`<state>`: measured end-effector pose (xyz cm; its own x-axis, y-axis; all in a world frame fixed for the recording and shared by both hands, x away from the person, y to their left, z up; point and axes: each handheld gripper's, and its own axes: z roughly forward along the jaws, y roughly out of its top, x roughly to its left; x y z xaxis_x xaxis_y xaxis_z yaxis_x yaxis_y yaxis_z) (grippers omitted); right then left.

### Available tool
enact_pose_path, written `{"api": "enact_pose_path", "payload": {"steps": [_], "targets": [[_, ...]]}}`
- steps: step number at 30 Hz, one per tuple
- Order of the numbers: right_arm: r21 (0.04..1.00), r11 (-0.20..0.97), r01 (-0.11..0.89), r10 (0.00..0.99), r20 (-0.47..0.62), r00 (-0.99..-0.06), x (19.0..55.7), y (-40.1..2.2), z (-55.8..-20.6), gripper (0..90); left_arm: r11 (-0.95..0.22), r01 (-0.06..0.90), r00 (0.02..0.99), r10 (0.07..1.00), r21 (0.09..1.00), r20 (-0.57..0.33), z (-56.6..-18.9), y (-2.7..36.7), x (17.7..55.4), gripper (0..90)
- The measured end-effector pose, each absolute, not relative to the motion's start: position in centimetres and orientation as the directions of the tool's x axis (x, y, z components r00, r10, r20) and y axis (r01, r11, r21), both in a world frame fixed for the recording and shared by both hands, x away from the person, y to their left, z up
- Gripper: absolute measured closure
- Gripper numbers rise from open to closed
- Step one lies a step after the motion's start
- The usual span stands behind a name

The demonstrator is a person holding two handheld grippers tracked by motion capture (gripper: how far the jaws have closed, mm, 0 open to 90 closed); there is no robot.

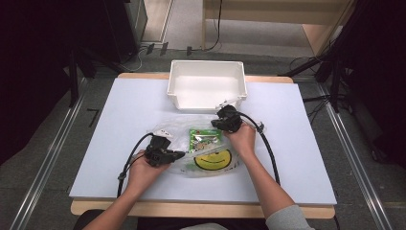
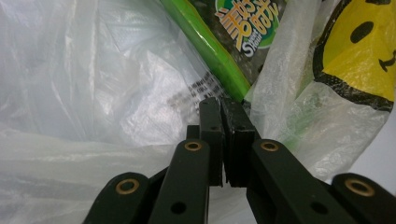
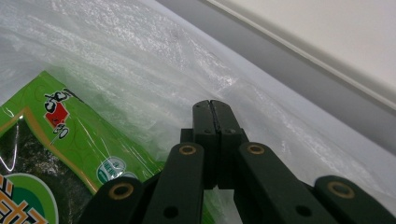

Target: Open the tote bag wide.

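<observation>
High view. A white table top (image 1: 119,120) carried a clear plastic bag (image 1: 191,148) printed with a yellow smiley face (image 1: 213,160), lying near the middle toward the person's side. A green snack packet (image 1: 205,139) sat inside it. A white bin (image 1: 207,84) stood at the far edge, near the bag but apart from it. The left gripper (image 1: 178,155) met the bag's left side; the right gripper (image 1: 216,122) met its far right corner. Open table lay to the left, right and near side; the bin's front wall closed off the room beyond the right gripper.

Left gripper view. The left gripper (image 2: 223,108) had its jaws brought together on a fold of the plastic bag (image 2: 93,93), just short of the green snack packet (image 2: 219,51). The smiley face (image 2: 359,51) lay at upper right. Whether film alone was pinched could not be told.

Right gripper view. The right gripper (image 3: 211,108) had its jaws pressed closed on the plastic bag (image 3: 140,60) beside the green snack packet (image 3: 42,140). The wall of the white bin (image 3: 327,32) ran close above.

Risks, judged. Thin film could slip or tear if the hands pulled apart unevenly. The packet could slide out of an opened mouth. A lift toward the bin could snag the bag on its rim.
</observation>
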<state>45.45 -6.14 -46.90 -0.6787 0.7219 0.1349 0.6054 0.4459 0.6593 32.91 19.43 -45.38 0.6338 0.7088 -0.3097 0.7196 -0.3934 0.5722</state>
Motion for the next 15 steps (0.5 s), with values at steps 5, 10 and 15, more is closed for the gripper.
{"api": "enact_pose_path", "payload": {"steps": [5, 10, 15], "targets": [[0.662, 0.435, 0.611, 0.727, 0.143, -0.672, 45.5, -6.1, -46.9, 90.0, -0.399, 0.716, 0.639, 0.703, 0.573, -0.310, -45.5, 19.3, 32.1, 89.1], [0.663, 0.431, 0.612, 0.729, 0.144, -0.669, 45.5, -6.1, -47.0, 90.0, -0.406, 0.710, 0.648, 0.696, 0.575, -0.310, -45.5, 19.2, 31.4, 89.1], [0.659, 0.429, 0.617, 0.734, 0.144, -0.664, 45.5, -6.1, -46.9, 90.0, -0.420, 0.709, 0.655, 0.689, 0.566, -0.310, -45.6, 19.2, 30.7, 89.1]]}}
